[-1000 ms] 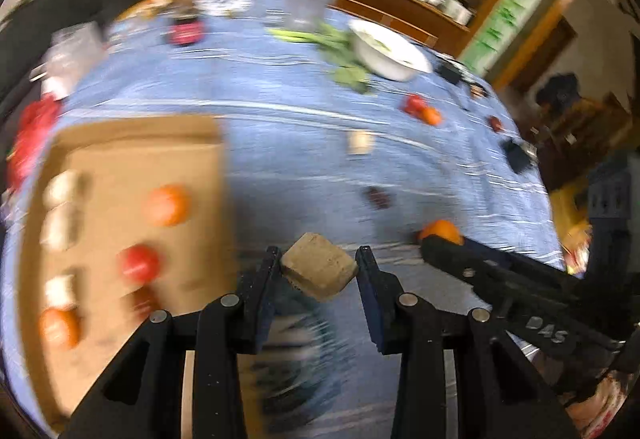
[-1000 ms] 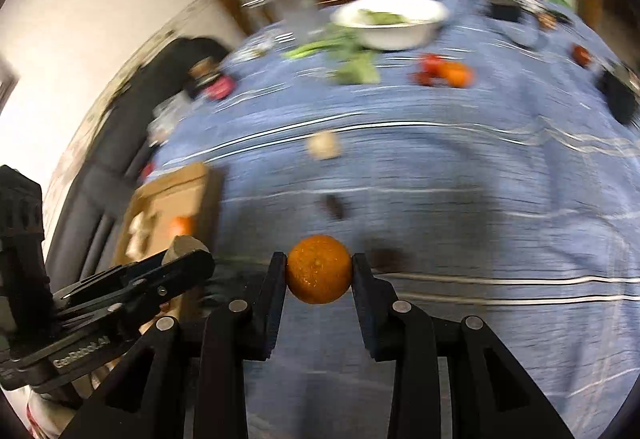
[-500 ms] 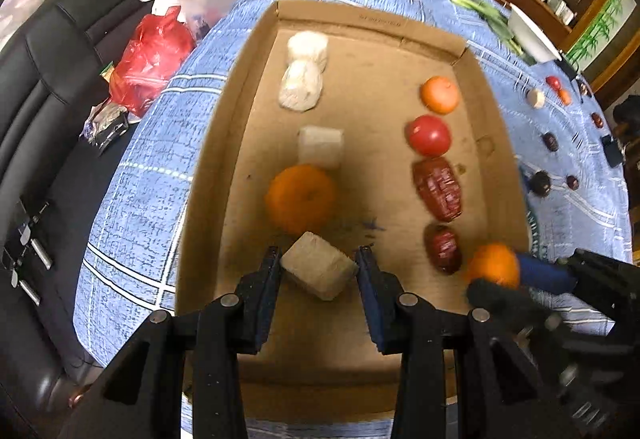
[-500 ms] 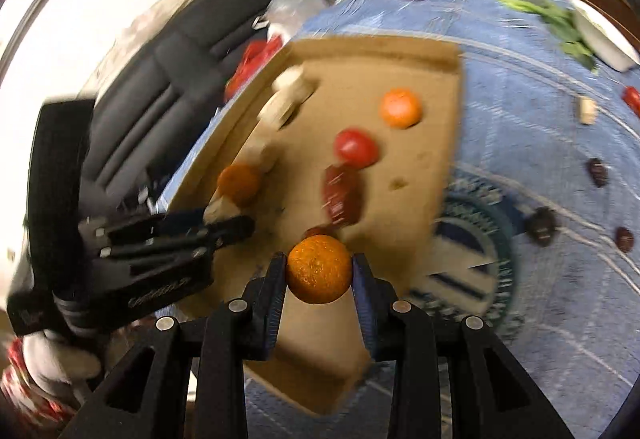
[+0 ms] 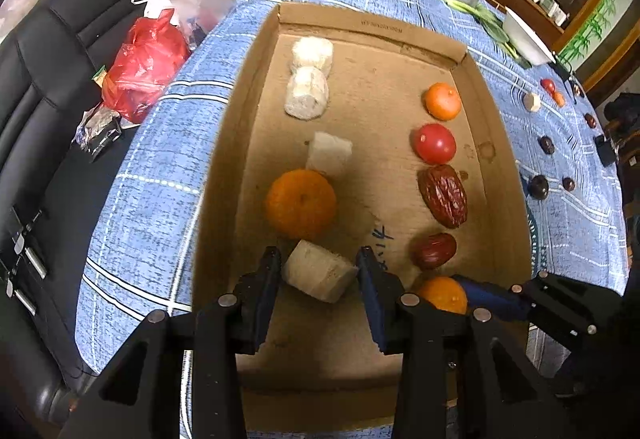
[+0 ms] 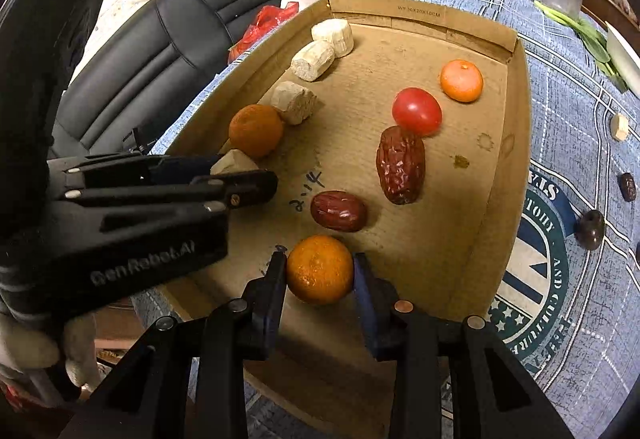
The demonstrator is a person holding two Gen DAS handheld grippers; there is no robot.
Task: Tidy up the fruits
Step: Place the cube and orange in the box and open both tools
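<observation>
Cardboard forms the shallow open tray [image 5: 472, 67] that sits on a blue checked tablecloth [image 5: 160, 159], and both tools reach into its near end from the near edge.

Left side: the left gripper [image 5: 319, 271] points forward along the tray's left column. Its jaws are closed against a pale beige chunk [image 5: 318, 276], which is tilted between the fingertips. In the right wrist view the same tool lies nearly level, held by a hand in a light glove [image 6: 28, 339]. Just ahead of the chunk lies a large orange [image 5: 301, 204], then a white block [image 5: 329, 158] touching it, then two pale cylinders [image 5: 308, 79] touching each other near the far wall.

Right side: the right gripper [image 6: 320, 271] is angled down over the tray's near right area. Its jaws are clamped on a small orange [image 6: 320, 269]; whether this fruit touches the tray floor cannot be determined. Directly ahead lie a small red date [image 6: 338, 210], a larger wrinkled date [image 6: 400, 170], a red tomato [image 6: 417, 111] and a small tangerine [image 6: 461, 80], in a row toward the far right corner.

Right of the tray, several dark fruits [image 6: 590, 224] lie loose on the tablecloth.
</observation>
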